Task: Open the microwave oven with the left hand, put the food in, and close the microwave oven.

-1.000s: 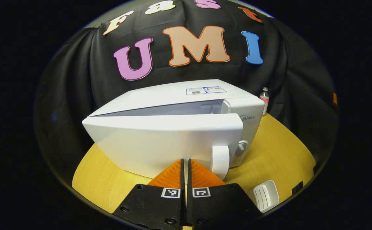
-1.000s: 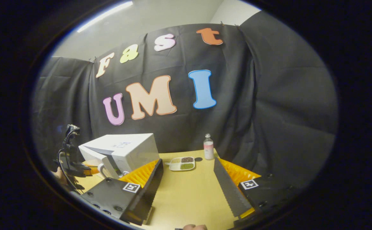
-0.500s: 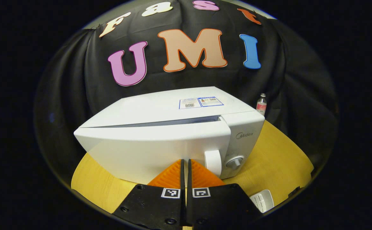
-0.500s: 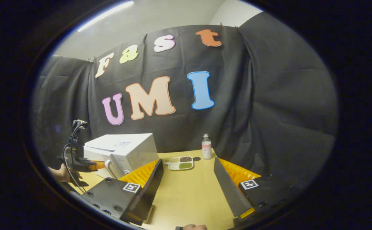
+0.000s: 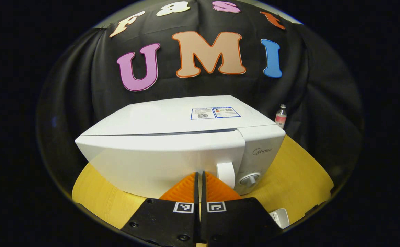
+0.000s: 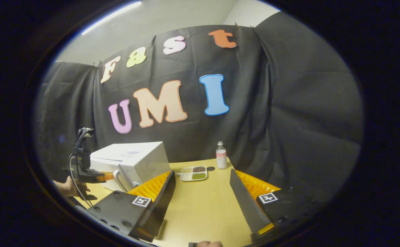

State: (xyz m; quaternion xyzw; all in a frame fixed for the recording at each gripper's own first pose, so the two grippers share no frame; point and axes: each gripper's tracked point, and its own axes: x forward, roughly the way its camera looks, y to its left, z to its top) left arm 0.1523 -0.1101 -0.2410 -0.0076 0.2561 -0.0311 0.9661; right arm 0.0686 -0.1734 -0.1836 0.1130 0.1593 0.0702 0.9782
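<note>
Centre frame, left gripper pinched together, empty, pushing microwave door; oven could skid on table; right gripper wide apart, empty.

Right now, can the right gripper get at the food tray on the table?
Probably yes. The right gripper is open, and only bare table lies between its fingers and the tray ahead, beside the microwave.

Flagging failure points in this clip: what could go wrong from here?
1. The food tray sits on the table outside the microwave, whose door looks nearly shut, so the food step may be skipped.
2. The left gripper, fingers together, is at the door face, not on the handle; pushing might shift the microwave.
</note>
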